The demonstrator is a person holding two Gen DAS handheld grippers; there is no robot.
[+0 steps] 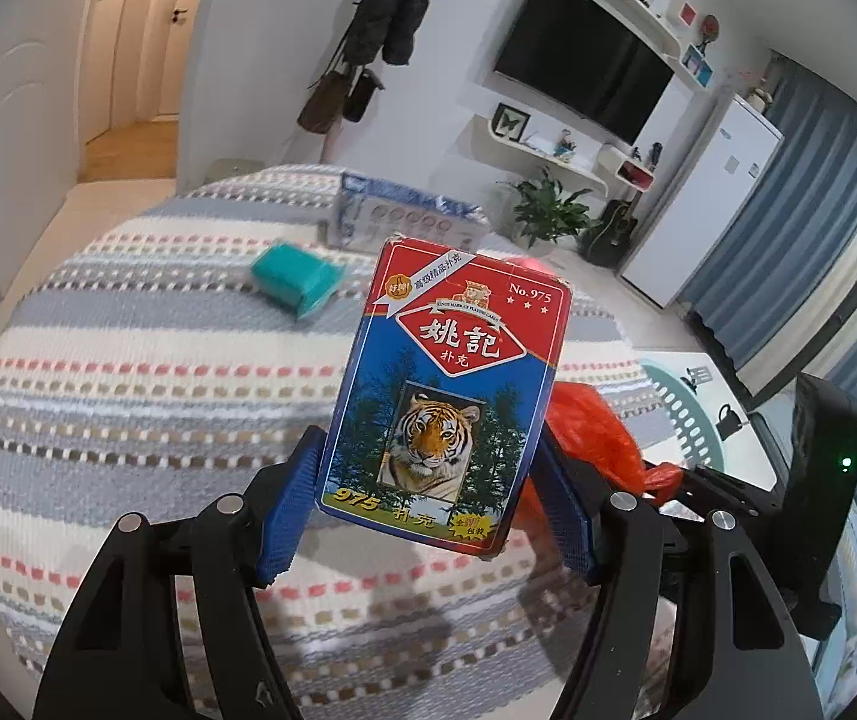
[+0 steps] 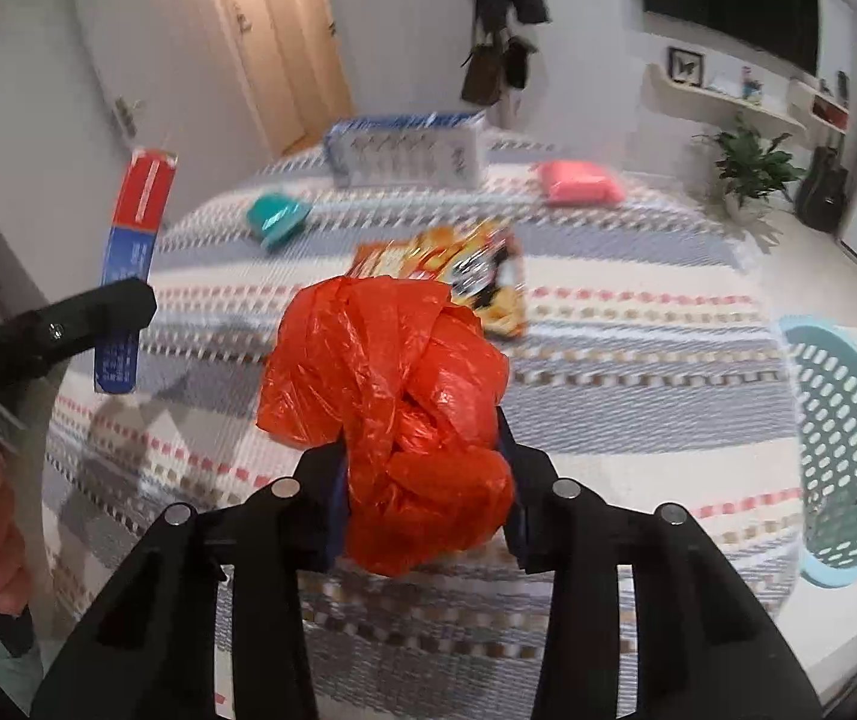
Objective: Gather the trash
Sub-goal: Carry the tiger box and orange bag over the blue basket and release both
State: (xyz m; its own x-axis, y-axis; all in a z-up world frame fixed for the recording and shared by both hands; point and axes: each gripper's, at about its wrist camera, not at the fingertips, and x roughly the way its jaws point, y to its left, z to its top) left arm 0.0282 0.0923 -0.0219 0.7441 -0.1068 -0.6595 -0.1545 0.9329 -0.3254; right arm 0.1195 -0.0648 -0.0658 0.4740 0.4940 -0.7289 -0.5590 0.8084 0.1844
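Observation:
My left gripper (image 1: 428,480) is shut on a red and blue playing card box (image 1: 446,396) with a tiger picture, held upright above the striped bed. The box also shows edge-on at the left of the right wrist view (image 2: 131,264). My right gripper (image 2: 422,480) is shut on a crumpled orange plastic bag (image 2: 392,414), held above the bed; the bag also shows behind the card box in the left wrist view (image 1: 596,444). A teal perforated basket (image 2: 842,456) stands to the right of the bed.
On the striped bed cover (image 2: 638,360) lie an orange snack wrapper (image 2: 458,270), a teal packet (image 2: 275,219), a pink packet (image 2: 578,183) and a blue and white tissue pack (image 2: 407,150). A plant (image 2: 749,165) and guitar stand by the far wall.

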